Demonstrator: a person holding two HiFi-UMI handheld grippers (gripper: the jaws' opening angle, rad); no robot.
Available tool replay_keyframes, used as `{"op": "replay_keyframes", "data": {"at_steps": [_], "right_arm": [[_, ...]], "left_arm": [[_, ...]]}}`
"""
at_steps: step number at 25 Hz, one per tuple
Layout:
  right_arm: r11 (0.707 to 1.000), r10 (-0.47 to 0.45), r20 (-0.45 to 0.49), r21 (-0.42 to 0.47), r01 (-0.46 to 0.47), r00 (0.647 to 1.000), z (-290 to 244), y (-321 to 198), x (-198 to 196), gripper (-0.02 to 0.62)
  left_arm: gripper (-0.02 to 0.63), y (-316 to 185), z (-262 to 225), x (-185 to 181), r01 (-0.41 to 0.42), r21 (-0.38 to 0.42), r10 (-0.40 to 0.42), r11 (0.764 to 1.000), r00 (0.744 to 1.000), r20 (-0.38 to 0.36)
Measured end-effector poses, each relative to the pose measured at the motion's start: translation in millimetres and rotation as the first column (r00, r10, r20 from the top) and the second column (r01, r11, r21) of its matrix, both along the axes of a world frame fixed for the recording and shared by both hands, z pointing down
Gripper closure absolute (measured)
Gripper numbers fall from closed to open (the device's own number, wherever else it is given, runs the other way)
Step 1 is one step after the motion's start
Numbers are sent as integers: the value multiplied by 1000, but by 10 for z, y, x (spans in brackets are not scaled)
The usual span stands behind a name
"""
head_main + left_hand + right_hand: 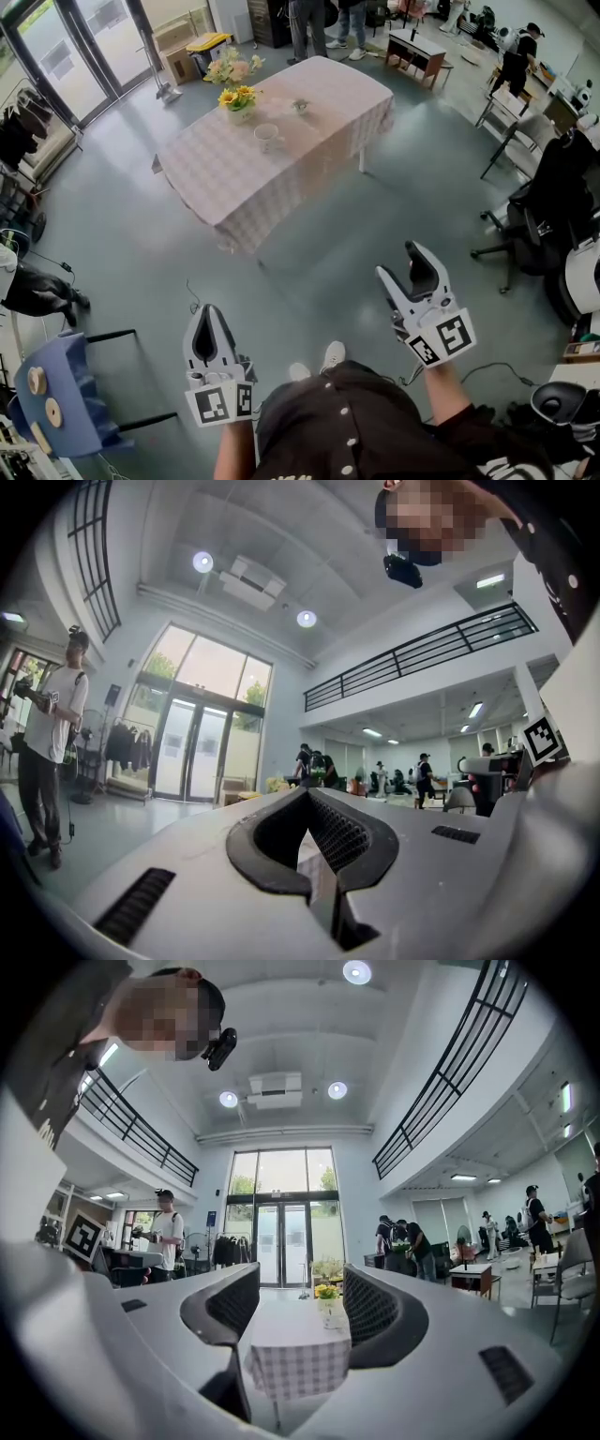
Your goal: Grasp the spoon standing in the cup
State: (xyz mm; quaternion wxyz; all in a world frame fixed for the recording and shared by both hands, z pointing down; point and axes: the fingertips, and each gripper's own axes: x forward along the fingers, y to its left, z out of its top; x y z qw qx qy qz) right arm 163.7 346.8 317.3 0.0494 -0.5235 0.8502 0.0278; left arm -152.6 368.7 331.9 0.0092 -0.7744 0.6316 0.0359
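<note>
A white cup (pixel 267 137) stands on the long table (pixel 309 141) with a checked cloth, across the floor ahead of me; a spoon in it is too small to make out. Yellow flowers (pixel 238 97) sit beyond the cup. Both grippers are held low in front of the person, far from the table. My left gripper (pixel 208 311) is shut and empty; its tips meet in the left gripper view (pixel 307 795). My right gripper (pixel 401 261) is open with nothing between its jaws. The right gripper view frames the table (pixel 298 1358) and flowers (pixel 326 1292) between the jaws of the right gripper (pixel 300 1290).
Grey floor lies between me and the table. A blue chair (pixel 58 394) stands at the lower left, a black office chair (pixel 536 234) at the right. Glass doors (pixel 70 47), cardboard boxes (pixel 183 42), desks and several people are at the back.
</note>
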Motion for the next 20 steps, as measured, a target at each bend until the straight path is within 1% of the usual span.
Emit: {"op": "replay_keyframes", "data": {"at_steps": [3,9,13,20], "right_arm": [[1000,-11,2,6,11,1000,8,-36,64,321],[1000,-28,8,2,28,1000,93,-119,209,318],[1000,-31,13,-6,31,999,136,-155,305,318],[999,-31,21,-22,31,999,208,-280,330,318]], "left_arm": [[594,-21,-5,85,8,-1,-8,1000,1000,5],[594,-54,-19,253,33,8,-33,999,999,15],[594,-44,-5,350,38,0,-37,999,999,17],[594,-154,69,376,40,-18,-40,999,999,25]]}}
